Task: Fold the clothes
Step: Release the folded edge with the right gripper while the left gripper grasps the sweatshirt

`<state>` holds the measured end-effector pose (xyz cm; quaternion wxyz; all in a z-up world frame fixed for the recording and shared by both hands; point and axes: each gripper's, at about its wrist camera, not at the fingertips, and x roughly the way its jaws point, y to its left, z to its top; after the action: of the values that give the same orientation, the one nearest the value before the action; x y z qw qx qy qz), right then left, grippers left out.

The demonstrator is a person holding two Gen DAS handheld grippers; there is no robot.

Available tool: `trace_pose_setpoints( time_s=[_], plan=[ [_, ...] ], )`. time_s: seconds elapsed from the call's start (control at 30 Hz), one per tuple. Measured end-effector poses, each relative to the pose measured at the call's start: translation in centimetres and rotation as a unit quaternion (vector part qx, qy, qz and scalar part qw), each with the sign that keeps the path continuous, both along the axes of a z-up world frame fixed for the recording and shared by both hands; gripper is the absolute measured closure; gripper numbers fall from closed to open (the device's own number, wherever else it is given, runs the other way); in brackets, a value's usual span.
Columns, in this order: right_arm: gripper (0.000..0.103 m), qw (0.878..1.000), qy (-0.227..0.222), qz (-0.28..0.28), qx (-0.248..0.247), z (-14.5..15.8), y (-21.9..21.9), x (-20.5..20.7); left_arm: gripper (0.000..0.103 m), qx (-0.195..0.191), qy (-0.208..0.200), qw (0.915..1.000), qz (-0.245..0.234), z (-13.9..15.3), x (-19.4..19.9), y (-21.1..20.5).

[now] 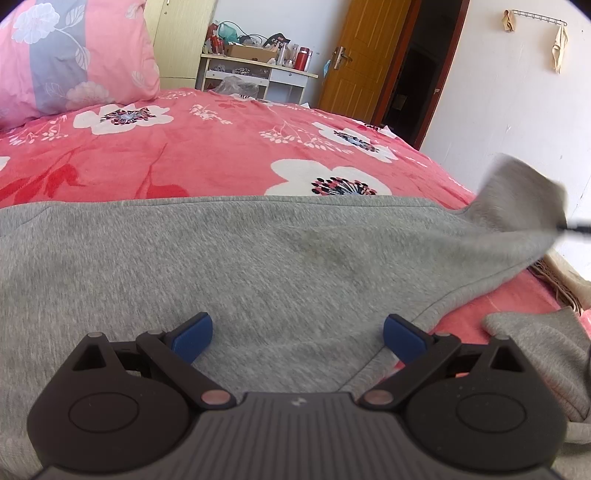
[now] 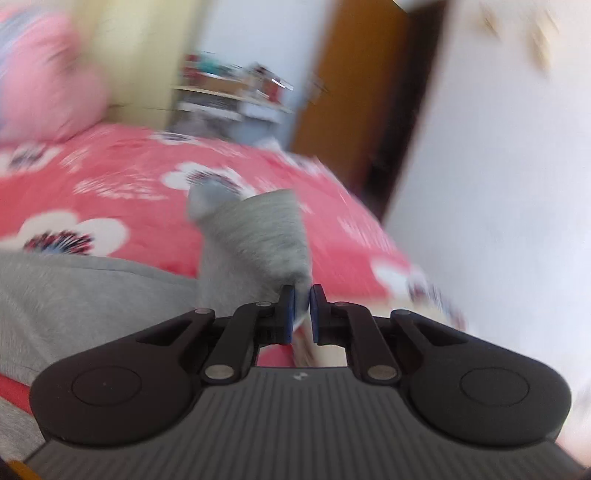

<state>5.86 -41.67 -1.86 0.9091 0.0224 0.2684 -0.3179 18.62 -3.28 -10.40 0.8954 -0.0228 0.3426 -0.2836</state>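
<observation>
Left wrist view: the grey garment (image 1: 258,266) lies spread flat on the floral bedspread (image 1: 221,155), which serves as the reference surface. The left gripper (image 1: 297,338) hangs just above the near part of the garment, its jaws wide apart and holding nothing; grey fabric fills the gap between the blue pads (image 1: 192,338). At the right side of the bedspread, one corner of the garment is lifted off the surface and appears blurred (image 1: 517,199); a thin dark object at the frame edge meets it, too blurred to identify. A second fold of grey fabric (image 1: 543,354) rests at the near right edge of the bedspread. A pink floral pillow (image 1: 74,55) sits at the far left end of the bedspread. Beyond the far side stand a cluttered white shelf unit (image 1: 258,74) and a brown door (image 1: 362,51). A wall hook rail (image 1: 535,16) hangs on the wall to the right of the door.

Right wrist view: heavily motion-blurred. The right gripper (image 2: 300,314) has its jaws drawn narrow, clamped on a raised corner of the grey garment (image 2: 258,236), which stands up from the bedspread (image 2: 129,177) in a peak. The remaining body of the garment lies flat on the near left part of the bedspread. The pillow (image 2: 44,81) and door (image 2: 351,92) appear beyond the bedspread, blurred.
</observation>
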Motion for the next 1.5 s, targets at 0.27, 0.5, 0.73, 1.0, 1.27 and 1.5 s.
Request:
trace_pose_setpoints(
  time_s=[0.27,0.5,0.73,1.0,1.27,1.5],
  plan=[
    [0.093,0.985,-0.061,-0.116,0.108,-1.3,-5.1,-6.9,0.003,0.001,0.000,1.0000,-0.001,0.0,0.0,0.0],
    [0.073,0.982,-0.089,-0.021,0.165,1.6,-7.8,-1.2,0.002,0.001,0.001,1.0000,-0.002,0.0,0.1,0.0],
    [0.072,0.967,-0.035,0.045,0.249,-0.4,-7.0,6.1,0.002,-0.002,0.001,1.0000,-0.003,0.0,0.0,0.0],
    [0.072,0.902,-0.089,0.052,0.419,-2.1,-2.8,-2.5,0.010,-0.005,-0.039,0.9984,-0.039,0.9,-1.4,-0.4],
    [0.071,0.888,-0.130,-0.036,0.440,-5.6,-4.5,-4.6,0.030,0.077,-0.056,0.9882,-0.120,0.6,-2.5,-4.1],
    [0.076,0.885,-0.188,-0.046,0.423,-6.5,-6.2,-3.6,0.033,0.198,-0.120,0.9541,-0.190,0.7,-3.7,-8.5]
  ],
)
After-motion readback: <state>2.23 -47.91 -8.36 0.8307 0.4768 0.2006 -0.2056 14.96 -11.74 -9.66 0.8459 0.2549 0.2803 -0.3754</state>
